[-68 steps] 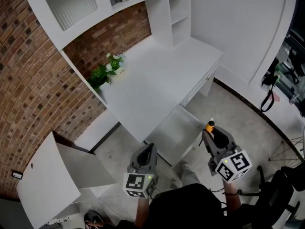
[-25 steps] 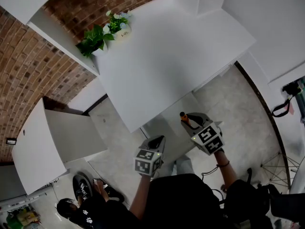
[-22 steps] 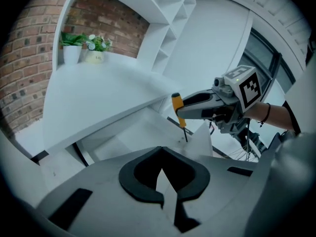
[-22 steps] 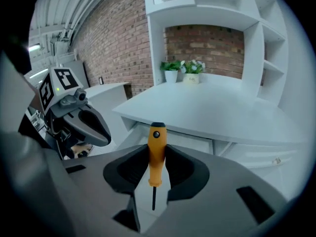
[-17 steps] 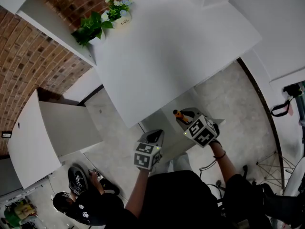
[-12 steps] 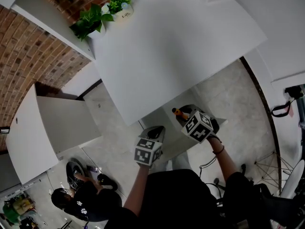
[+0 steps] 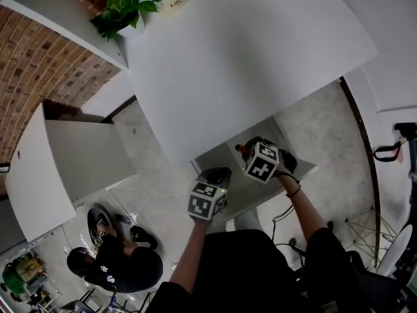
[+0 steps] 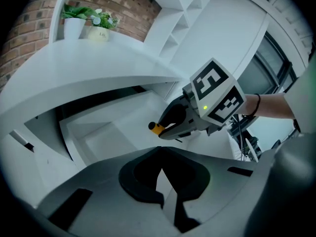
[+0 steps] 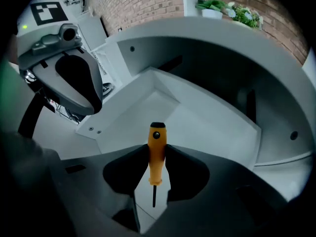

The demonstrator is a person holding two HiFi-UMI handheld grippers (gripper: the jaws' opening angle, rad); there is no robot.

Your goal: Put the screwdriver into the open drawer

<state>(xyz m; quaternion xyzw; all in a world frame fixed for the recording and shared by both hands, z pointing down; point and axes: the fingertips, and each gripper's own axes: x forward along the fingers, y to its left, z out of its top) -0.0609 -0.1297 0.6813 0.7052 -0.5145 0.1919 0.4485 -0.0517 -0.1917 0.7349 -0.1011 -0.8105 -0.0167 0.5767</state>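
Note:
An orange-handled screwdriver (image 9: 157,152) with a thin black shaft is clamped between the pads of my right gripper (image 9: 157,154), handle end pointing away. In the head view my right gripper (image 7: 251,150) tilts steeply down over the open white drawer (image 7: 228,156) under the desk, and the screwdriver's orange end (image 7: 242,150) pokes out past it. The drawer's floor (image 9: 197,122) lies bare right below the tool. My left gripper (image 7: 218,175) hovers at the drawer's near left corner. Its jaw tips meet and hold nothing (image 8: 159,152). From there the right gripper (image 8: 165,127) and the screwdriver's handle (image 8: 156,128) show above the drawer (image 8: 108,132).
The white desk top (image 7: 241,51) overhangs the drawer's back. Potted plants (image 7: 140,2) stand at its far left corner by the brick wall. A white cabinet with an open door (image 7: 71,168) stands left. A person (image 7: 111,266) crouches on the floor at lower left.
Both grippers have sunk toward the drawer. The right one has tipped downward with the screwdriver and now sits over the drawer's inside; the left followed a shorter way.

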